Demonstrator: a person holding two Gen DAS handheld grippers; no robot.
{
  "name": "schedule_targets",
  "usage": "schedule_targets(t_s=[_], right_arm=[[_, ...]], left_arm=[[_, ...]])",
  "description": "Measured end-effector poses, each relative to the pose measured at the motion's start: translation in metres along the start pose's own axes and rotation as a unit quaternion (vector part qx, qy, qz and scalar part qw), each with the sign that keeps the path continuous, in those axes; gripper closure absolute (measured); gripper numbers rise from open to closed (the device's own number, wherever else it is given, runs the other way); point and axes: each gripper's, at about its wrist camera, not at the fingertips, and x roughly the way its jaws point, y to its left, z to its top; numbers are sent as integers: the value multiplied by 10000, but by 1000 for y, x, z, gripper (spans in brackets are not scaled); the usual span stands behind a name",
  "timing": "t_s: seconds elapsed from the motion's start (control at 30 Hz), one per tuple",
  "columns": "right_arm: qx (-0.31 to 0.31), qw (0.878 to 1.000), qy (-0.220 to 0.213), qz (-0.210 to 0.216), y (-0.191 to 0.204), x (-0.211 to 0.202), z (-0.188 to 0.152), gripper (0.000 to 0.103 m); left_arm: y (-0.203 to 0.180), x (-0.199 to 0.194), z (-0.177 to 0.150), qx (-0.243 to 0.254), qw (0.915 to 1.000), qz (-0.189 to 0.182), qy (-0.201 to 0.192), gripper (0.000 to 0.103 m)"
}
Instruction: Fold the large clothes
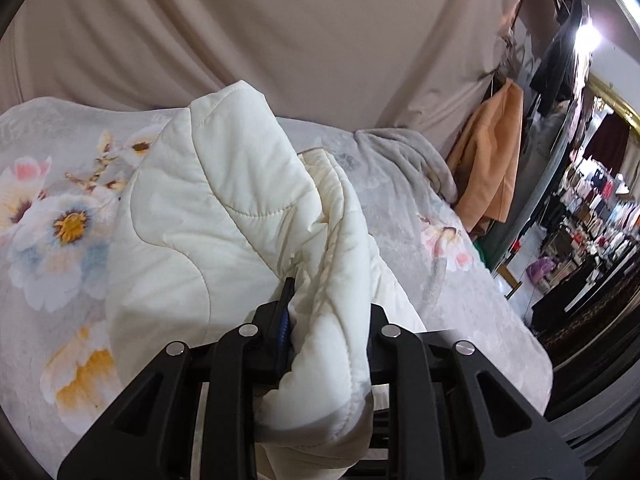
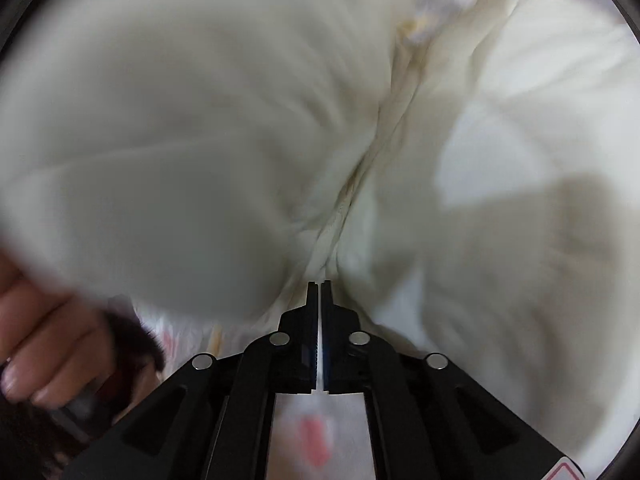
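L hand-held gripper (image 1: 320,304) clamps cream quilted jacket (image 1: 224,208); labels prob. unreadable.

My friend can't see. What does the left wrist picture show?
The black left tool grips a fold of a puffy cream quilted jacket above a grey flowered bedspread. Behind hang a beige curtain and an orange garment.

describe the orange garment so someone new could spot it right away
Start at the big beige draped curtain behind the floral bedspread. Follow its right edge down to the hanging orange fabric garment. It is the only plain orange piece, unlike the cream quilted jacket beside it.
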Motion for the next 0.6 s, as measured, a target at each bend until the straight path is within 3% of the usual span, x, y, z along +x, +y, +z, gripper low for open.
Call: schedule_targets(t_s=[0.1, 0.13, 0.23, 0.3, 0.6], right_arm=[[228, 9881, -1056, -1091, -24, -80, -11, 99], [482, 9813, -1277, -1357, -39, -97, -15, 93], [1116, 9744, -1119, -1602, -84, -97, -22, 94], [1298, 9747, -895, -1583, -102, -77, -22, 103], [1445, 9781, -875, -1217, -119, -70, -24, 103]], left_arm=[[-8, 15, -3, 79, 9999, -24, 121, 80], [-11, 21, -4, 97, 9998, -39, 177, 80], [-25, 43, -9, 196, 9991, -29, 386, 80], [-36, 54, -12, 302, 9984, 0, 474, 80], [-78, 109, -30, 806, 9932, 499, 682, 80]])
